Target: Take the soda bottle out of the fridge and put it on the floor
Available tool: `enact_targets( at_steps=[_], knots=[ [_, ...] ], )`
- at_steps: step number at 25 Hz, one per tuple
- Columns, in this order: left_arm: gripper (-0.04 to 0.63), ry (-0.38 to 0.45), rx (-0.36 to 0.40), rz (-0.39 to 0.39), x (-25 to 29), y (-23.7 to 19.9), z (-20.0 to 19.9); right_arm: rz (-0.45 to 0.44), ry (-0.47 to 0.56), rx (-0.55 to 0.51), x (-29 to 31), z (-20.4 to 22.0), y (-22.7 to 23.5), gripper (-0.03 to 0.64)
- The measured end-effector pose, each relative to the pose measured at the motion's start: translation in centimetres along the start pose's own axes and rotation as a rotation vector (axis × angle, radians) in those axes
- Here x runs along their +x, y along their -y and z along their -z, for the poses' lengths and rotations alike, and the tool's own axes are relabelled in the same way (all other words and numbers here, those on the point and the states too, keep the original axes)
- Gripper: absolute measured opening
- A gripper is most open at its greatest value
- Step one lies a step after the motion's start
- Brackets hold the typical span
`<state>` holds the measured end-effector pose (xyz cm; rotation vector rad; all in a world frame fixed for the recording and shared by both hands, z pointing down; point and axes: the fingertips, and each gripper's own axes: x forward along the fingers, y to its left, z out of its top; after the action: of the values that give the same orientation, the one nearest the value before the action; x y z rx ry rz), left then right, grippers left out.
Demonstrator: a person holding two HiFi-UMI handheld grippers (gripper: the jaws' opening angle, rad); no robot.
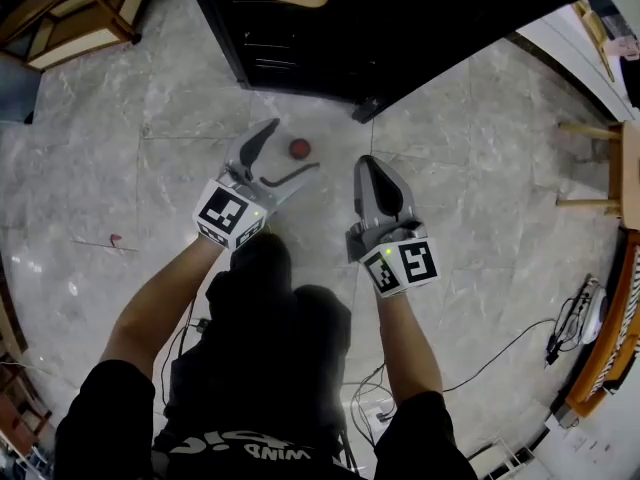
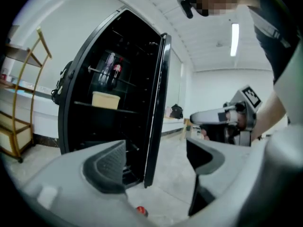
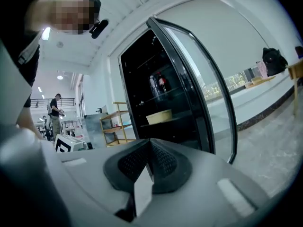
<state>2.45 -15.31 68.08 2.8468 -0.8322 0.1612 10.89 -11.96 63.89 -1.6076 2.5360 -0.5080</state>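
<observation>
The black fridge [image 1: 330, 38] stands with its door [image 2: 156, 108] open. On its upper shelf stand soda bottles [image 2: 110, 70] with red caps, which also show in the right gripper view [image 3: 158, 85]. A small red round thing [image 1: 299, 148], like a bottle cap seen from above, is on the floor in front of the fridge, low in the left gripper view [image 2: 141, 211]. My left gripper [image 1: 291, 150] hangs above it, open, with nothing between its fingers [image 2: 106, 167]. My right gripper [image 1: 368, 165] is beside it, shut and empty [image 3: 150, 157]. Both point at the fridge.
A yellow tub [image 2: 105, 100] sits on the fridge's middle shelf. A wooden shelf rack [image 1: 75, 8] stands left of the fridge, and wooden furniture [image 1: 600, 168] at the right. Cables [image 1: 500, 353] lie on the floor at the right. A person [image 3: 56, 109] stands far off.
</observation>
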Motion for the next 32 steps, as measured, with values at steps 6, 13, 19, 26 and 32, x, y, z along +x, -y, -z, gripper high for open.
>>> enact_targets(
  at_steps=[6,13,19,26,32],
  knots=[
    [0.396,-0.005,-0.02,0.033,-4.4,4.9,-18.5,0.053,0.058,0.026,-4.2,-17.4,-5.9,-0.003],
    [0.391,-0.036,-0.021,0.077,-7.9,8.6,-38.0,0.076,0.026,0.044,-7.6,-34.2,-13.0,-0.003],
    [0.366,-0.027,-0.029,0.128,-9.3,10.7,-50.9,0.104,0.026,0.072,-9.7,-45.3,-17.4,-0.003],
    [0.285,-0.002,0.034,0.138,-9.6,11.8,-58.2,0.11,0.068,0.041,-9.9,-52.3,-18.3,-0.003],
    [0.173,0.028,0.023,0.048,-9.5,11.7,-61.6,0.092,0.049,-0.001,-10.5,-55.3,-17.8,-0.003]
  ],
)
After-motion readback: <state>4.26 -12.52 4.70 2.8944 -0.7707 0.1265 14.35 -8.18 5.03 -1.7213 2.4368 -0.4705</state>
